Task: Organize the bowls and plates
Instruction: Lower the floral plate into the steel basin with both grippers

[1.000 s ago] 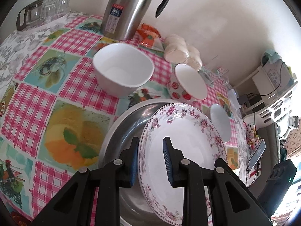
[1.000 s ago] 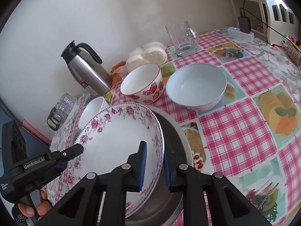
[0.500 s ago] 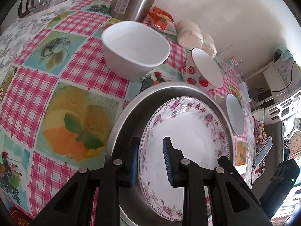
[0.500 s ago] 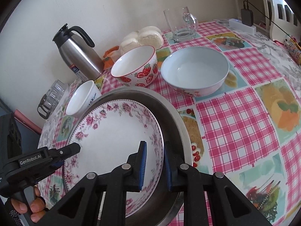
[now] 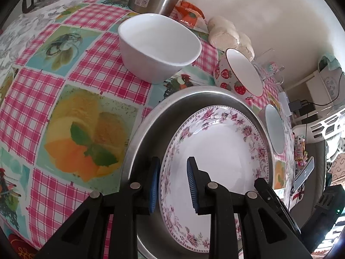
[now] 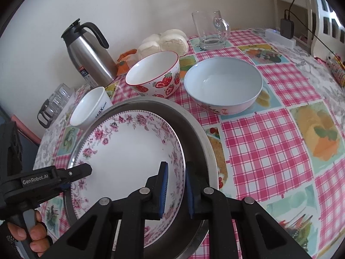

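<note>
Floral plate: a round white ceramic plate with a pink rose border [image 6: 129, 151] sits inside the wide, shallow stainless-steel pan [image 6: 200, 138], tilted so that its rim on the right gripper's side leans near the pan's wall
Left gripper: the black two-finger left gripper with blue pads [image 5: 172, 185] straddles the plate's near rim – one pad outside the rim, the other over the plate's white face, clamped on that rim; in the right wrist view its black finger lies across the plate's left edge, and a hand [image 6: 32, 233] grips its handle at the lower left
Right gripper: the black right gripper with blue pads [image 6: 175, 192] straddles the opposite rim, one pad inside the plate and one in the gap between plate and pan wall; its jaws are closing with the rim between them, pads pressed to it
Steel pan: rests on the pink-checked, fruit-printed tablecloth [image 6: 269, 142]
White bowl: a plain deep white bowl [image 5: 159, 47] stands just beyond the pan, apart from it
Strawberry bowl: a white bowl with a red rim and strawberry print [image 6: 154, 75] stands near the pan's far edge
Pale blue bowl: a wide, shallow pale blue bowl [image 6: 224, 84] stands beside the strawberry bowl, empty
Behind them: a steel vacuum jug with a black handle [image 6: 90, 51], a bag of pale round buns [image 6: 163, 41] and a clear glass mug [image 6: 211, 30] – all along the wall
</note>
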A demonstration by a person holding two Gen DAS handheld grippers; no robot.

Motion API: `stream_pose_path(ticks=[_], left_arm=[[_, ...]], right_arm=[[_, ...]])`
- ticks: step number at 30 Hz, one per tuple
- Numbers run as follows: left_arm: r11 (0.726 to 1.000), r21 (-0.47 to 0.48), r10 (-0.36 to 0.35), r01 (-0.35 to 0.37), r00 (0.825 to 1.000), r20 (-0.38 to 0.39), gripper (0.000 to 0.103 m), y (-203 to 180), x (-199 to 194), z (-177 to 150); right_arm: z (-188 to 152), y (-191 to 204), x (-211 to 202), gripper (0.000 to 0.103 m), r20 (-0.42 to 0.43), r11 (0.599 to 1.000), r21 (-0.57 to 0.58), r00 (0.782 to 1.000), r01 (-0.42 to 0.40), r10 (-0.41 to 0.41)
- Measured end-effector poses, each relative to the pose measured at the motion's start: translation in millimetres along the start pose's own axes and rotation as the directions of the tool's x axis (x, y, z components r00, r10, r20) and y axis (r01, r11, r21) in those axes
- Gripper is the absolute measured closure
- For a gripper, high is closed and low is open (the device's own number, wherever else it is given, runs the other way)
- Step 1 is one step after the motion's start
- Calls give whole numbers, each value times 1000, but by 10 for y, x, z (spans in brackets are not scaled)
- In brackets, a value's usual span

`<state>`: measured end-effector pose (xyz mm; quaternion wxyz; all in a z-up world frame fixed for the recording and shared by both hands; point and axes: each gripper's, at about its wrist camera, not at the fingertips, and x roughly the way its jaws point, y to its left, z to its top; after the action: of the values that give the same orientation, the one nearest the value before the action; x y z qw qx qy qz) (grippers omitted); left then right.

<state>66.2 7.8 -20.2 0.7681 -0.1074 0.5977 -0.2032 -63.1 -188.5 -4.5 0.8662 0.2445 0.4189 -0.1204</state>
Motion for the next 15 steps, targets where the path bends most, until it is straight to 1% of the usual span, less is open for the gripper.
stream_pose_path(ticks=[10,15], left_arm=[[1000,-5,-2,2,1000,-8,77,5,-6,5],[1000,-4,1,-1,1000,5,76,-1,-54,15]], right_arm=[[-9,-5,0,85,-5,1000,-18,1000,-16,16],[-10,-4,-9,84,2,1000,-21,1000,-18,18]])
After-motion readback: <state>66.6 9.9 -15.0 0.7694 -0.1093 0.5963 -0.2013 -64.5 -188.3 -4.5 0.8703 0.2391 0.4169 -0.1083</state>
